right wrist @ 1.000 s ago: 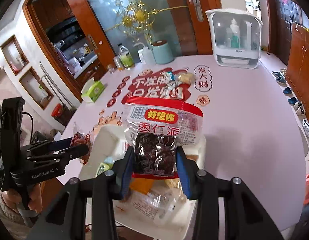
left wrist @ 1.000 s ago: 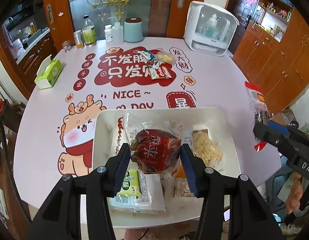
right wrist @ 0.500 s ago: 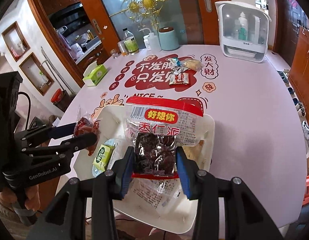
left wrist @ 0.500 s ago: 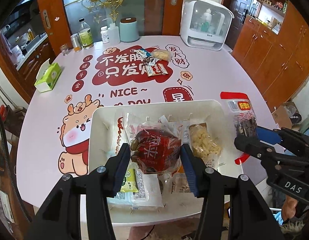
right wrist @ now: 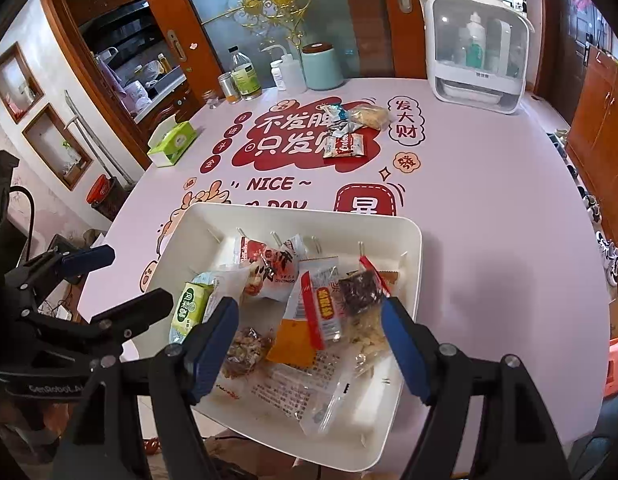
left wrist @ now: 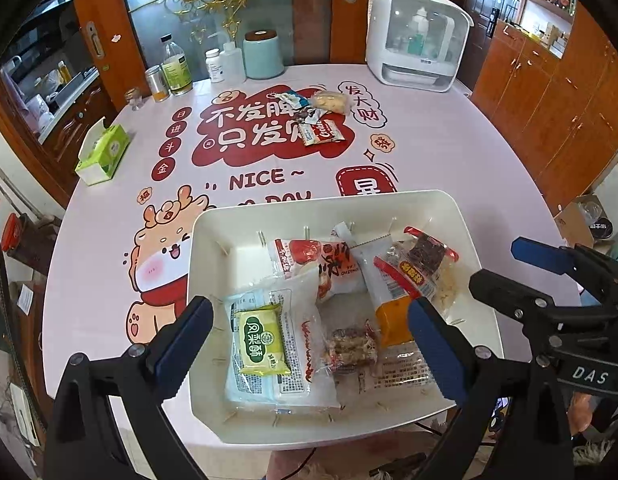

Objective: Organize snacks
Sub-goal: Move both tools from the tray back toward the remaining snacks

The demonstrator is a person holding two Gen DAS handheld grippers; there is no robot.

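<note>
While both grippers (left wrist: 309, 316) (right wrist: 311, 320) gape empty, crinkly packets fill glossy white rectangular tray (left wrist: 465, 216).

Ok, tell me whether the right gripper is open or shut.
Open: the right gripper hangs over the white bin, jaws spread wide, holding nothing.

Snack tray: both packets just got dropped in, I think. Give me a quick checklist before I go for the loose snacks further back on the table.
1. Left hand-held gripper empty and open: ok, wide apart, nothing between the fingers.
2. Right hand-held gripper empty and open: ok.
3. Red date packet inside the white tray: ok, lying tilted on other packets.
4. Green pastry packet inside the tray: ok.
5. Loose snacks left on the table: not ok, a small pile lies beyond the tray on the red print.
6. Tray fully on the table: not ok, its near edge overhangs.
</note>
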